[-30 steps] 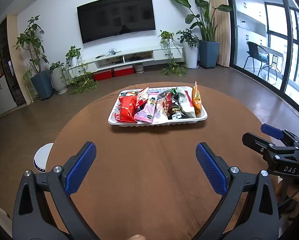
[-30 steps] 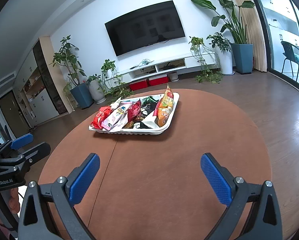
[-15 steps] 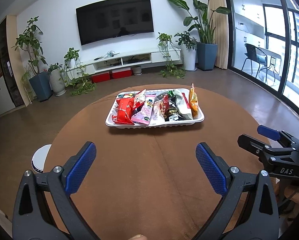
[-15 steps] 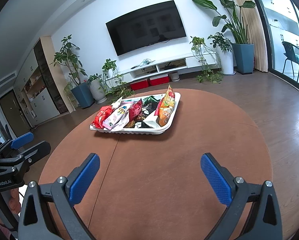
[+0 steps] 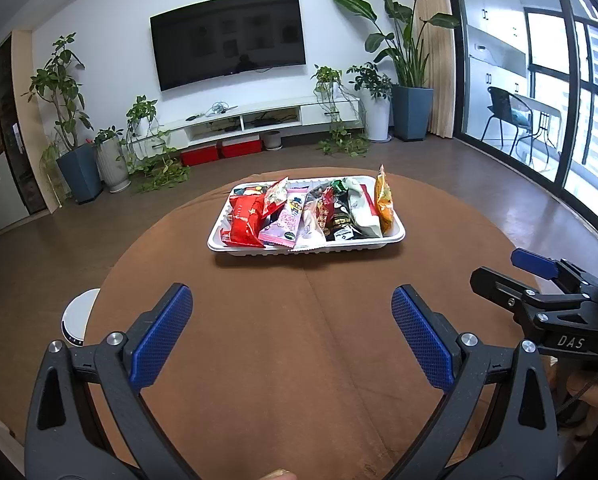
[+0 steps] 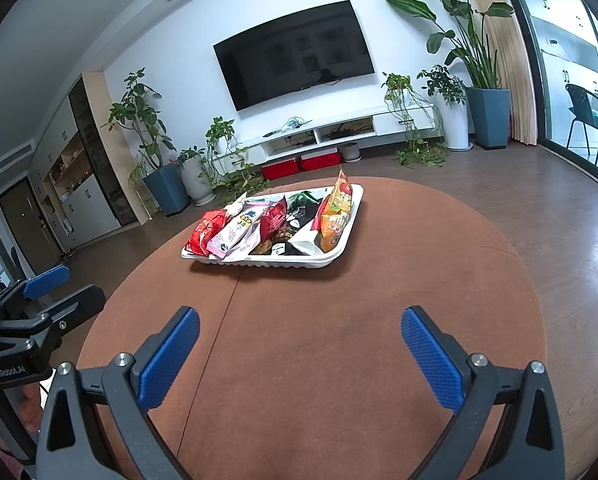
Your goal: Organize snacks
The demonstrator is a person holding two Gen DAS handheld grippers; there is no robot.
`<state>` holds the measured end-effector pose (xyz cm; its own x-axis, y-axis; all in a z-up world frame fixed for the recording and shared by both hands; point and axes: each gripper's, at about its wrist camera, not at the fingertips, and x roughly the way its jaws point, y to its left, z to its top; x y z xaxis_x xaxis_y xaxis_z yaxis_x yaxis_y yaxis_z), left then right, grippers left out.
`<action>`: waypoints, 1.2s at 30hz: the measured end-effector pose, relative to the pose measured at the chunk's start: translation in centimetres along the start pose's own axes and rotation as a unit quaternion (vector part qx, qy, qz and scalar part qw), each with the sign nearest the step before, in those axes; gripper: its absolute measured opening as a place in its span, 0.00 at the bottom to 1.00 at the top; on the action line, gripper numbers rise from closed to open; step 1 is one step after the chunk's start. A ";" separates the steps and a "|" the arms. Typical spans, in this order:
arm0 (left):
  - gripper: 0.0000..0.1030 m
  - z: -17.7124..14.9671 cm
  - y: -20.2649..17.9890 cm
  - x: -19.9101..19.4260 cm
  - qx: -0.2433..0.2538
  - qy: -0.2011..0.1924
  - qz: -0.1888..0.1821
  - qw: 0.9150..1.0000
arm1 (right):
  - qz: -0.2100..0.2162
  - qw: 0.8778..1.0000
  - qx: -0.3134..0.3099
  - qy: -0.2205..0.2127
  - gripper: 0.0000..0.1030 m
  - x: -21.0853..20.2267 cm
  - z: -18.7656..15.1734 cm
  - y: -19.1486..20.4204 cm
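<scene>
A white tray (image 5: 395, 236) sits on the far half of a round brown table (image 5: 299, 360). It holds several snack packets: a red one (image 5: 245, 222), a pink one (image 5: 285, 224), a white one (image 5: 363, 212) and an orange one (image 5: 383, 204). The tray also shows in the right wrist view (image 6: 339, 254). My left gripper (image 5: 291, 316) is open and empty over the near part of the table. My right gripper (image 6: 299, 334) is open and empty, also well short of the tray. Each gripper shows at the edge of the other's view.
A white round stool (image 5: 79, 314) stands beside the table's left edge. Beyond the table are wooden floor, a TV wall (image 5: 227, 36) with a low white cabinet, and potted plants. Glass doors run along the right.
Both grippers have drawn back slightly, so the tray looks a little farther and higher in both views. Both stay open and empty.
</scene>
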<state>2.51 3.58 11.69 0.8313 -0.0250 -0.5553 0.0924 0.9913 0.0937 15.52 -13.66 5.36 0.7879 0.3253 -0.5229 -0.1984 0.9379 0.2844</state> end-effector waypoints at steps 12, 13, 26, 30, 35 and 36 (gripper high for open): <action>0.98 -0.1 -0.1 0.0 -0.001 0.000 -0.001 1.000 | 0.000 1.000 0.000 0.000 1.00 -0.1 0.0 0.1; 0.98 -0.1 -0.1 0.0 0.000 0.000 0.001 1.000 | 0.000 1.000 0.000 0.001 1.00 -0.1 -0.1 0.1; 0.98 -0.5 0.0 -0.5 -0.019 -0.008 -0.033 0.999 | 0.000 1.000 0.001 0.001 1.00 -0.2 0.0 0.1; 0.96 -0.6 -0.1 -0.3 -0.010 0.001 -0.030 1.000 | 0.001 1.000 0.001 0.002 1.00 -0.1 0.1 0.2; 0.96 -1.1 -0.2 0.0 0.000 0.005 -0.014 1.000 | 0.001 1.000 0.001 0.002 1.00 -0.1 0.1 0.3; 0.96 -1.2 -0.3 0.1 0.002 0.008 -0.010 1.000 | 0.001 1.000 0.001 0.002 1.00 -0.1 0.1 0.3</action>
